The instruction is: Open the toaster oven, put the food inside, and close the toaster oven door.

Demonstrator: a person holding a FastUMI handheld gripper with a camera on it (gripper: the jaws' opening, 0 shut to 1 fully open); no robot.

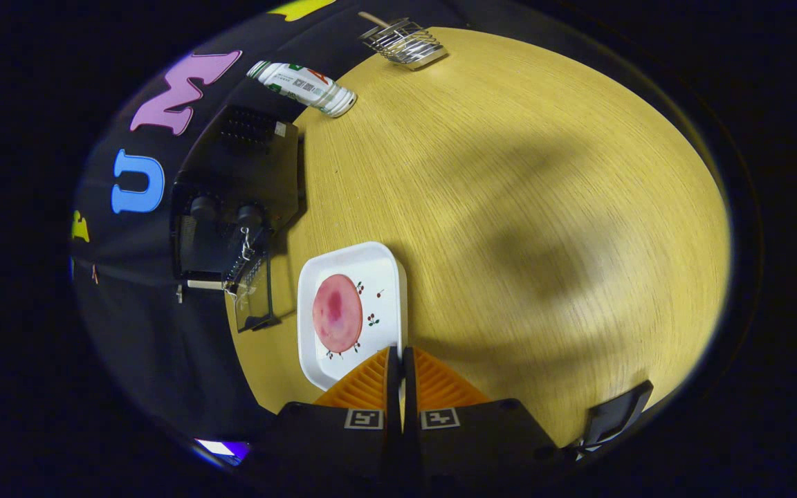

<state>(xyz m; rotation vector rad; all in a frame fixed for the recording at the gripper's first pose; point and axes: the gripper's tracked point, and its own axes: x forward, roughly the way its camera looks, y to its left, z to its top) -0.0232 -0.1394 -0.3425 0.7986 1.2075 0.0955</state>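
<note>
Hand-held gripper [400,356] pinching square white plate's [379,259] rim, round pink food [337,312], woodgrain table [509,173]

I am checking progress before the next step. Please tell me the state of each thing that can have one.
toaster oven: door hangs open.
plate: flat on the table, edge gripped by the claw.
food: lies on the plate, not yet in the oven.
claw: shut on the plate's edge.
bottle: lies on its side.
wire rack: stands upright near the table's far edge.
</note>
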